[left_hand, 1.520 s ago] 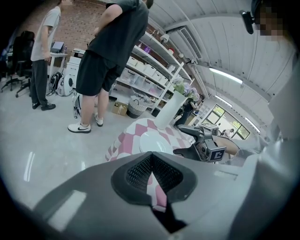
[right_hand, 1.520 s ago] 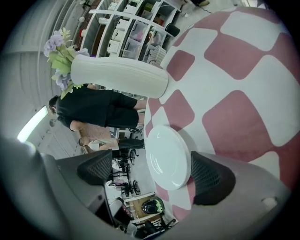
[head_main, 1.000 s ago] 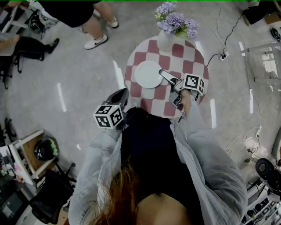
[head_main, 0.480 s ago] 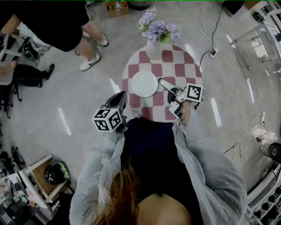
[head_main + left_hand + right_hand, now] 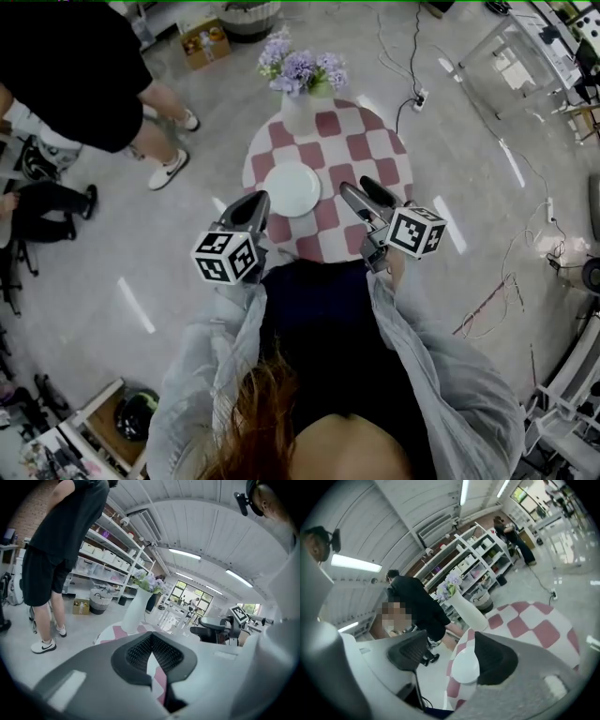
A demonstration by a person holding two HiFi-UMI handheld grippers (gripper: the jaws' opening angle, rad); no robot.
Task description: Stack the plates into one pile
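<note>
A white plate pile (image 5: 292, 189) lies on the round red-and-white checked table (image 5: 377, 150), left of its middle. My left gripper (image 5: 253, 204) hovers just off the table's near-left edge, shut with nothing in it; in the left gripper view its pads (image 5: 140, 651) meet at the tips. My right gripper (image 5: 362, 192) is held over the table's near-right part, to the right of the plate and apart from it. Its jaws have just been closing and still stand open, empty. The right gripper view shows the plate (image 5: 465, 665) beyond the gap between its pads (image 5: 494, 658).
A white vase (image 5: 296, 112) of purple flowers (image 5: 302, 66) stands at the table's far edge. A person in black (image 5: 66, 66) stands on the floor at the far left. A cardboard box (image 5: 202, 42) and floor cables (image 5: 412, 94) lie beyond the table.
The right gripper has drawn back from the plate's right rim, risen and rolled, and its jaws stand narrower. The left gripper has lifted a little. The plate stays put.
</note>
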